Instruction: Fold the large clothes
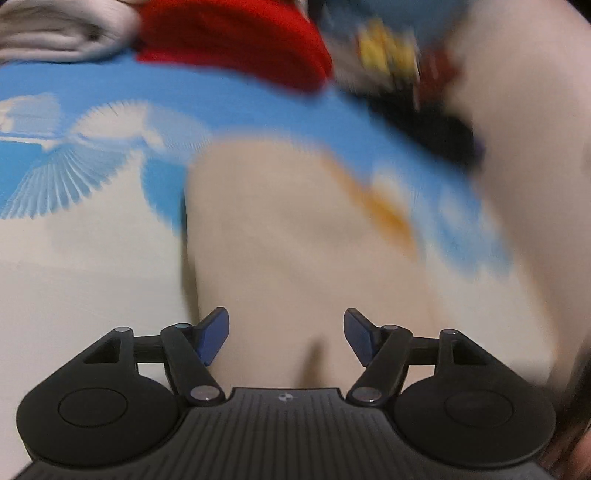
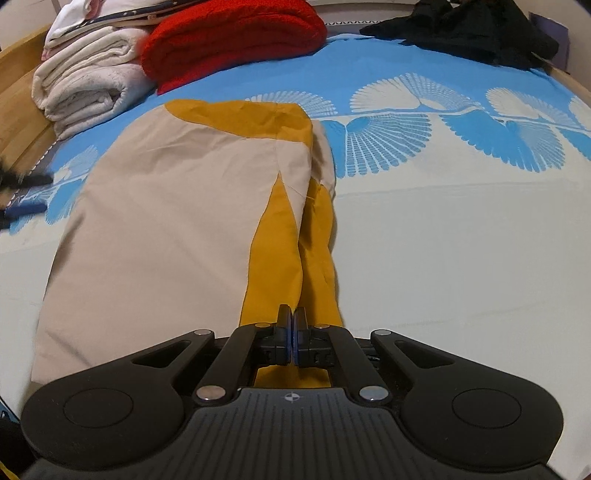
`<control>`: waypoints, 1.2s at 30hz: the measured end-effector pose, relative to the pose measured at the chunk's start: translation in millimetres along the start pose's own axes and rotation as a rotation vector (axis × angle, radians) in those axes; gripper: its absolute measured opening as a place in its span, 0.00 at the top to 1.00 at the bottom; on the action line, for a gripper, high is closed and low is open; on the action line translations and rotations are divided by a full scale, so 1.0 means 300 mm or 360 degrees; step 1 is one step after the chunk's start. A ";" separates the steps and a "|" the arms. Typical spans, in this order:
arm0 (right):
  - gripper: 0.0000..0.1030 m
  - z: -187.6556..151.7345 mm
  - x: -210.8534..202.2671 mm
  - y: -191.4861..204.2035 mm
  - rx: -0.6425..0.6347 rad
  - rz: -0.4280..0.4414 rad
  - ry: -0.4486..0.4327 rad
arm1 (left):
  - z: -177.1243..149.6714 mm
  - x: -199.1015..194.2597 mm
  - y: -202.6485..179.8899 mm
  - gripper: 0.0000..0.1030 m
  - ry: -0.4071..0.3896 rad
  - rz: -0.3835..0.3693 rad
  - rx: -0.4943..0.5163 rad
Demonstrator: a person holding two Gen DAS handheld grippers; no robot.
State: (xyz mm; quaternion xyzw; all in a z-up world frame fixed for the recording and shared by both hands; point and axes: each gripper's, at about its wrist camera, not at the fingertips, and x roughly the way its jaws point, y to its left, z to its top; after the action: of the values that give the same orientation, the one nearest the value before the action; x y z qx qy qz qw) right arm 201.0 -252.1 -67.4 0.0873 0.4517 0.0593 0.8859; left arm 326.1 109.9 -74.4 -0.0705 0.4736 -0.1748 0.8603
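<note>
A beige and mustard-yellow garment (image 2: 166, 221) lies folded lengthwise on the blue and white bedsheet (image 2: 461, 221). My right gripper (image 2: 292, 325) is shut on the garment's near yellow edge. In the blurred left wrist view the same garment (image 1: 295, 240) fills the middle, with a yellow patch further off. My left gripper (image 1: 286, 332) is open and empty just above the beige cloth, its blue pads (image 1: 214, 332) spread wide.
A folded red blanket (image 2: 236, 37) and a folded white blanket (image 2: 85, 85) sit at the far left of the bed. Black clothes (image 2: 472, 29) lie at the far right corner. A wooden bed frame (image 2: 14, 99) runs along the left.
</note>
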 end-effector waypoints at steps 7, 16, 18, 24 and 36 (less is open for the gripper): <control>0.87 -0.029 0.003 0.004 0.0046 -0.0034 0.0041 | -0.124 -0.067 -0.096 0.26 0.0032 0.0140 0.0297; 0.82 -0.062 -0.076 -0.001 -0.0077 -0.0129 -0.0038 | -0.219 -0.230 -0.239 0.11 -0.0103 0.0621 0.0476; 0.79 -0.062 -0.178 0.020 -0.0180 -0.0157 -0.0245 | -0.257 -0.338 -0.300 0.00 -0.0244 0.0645 0.0442; 0.20 -0.129 -0.483 0.073 -0.0185 -0.0223 -0.0695 | -0.421 -0.577 -0.519 0.00 -0.0558 0.0632 0.0289; 0.01 -0.432 -0.631 0.183 -0.0253 -0.0192 -0.0669 | -0.715 -0.608 -0.643 0.00 -0.0588 0.0688 -0.0003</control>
State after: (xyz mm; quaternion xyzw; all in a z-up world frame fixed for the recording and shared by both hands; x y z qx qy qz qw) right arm -16.4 -220.0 18.9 0.0004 0.2554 0.0222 0.9666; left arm 11.5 7.2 8.9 0.0006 0.3130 0.0290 0.9493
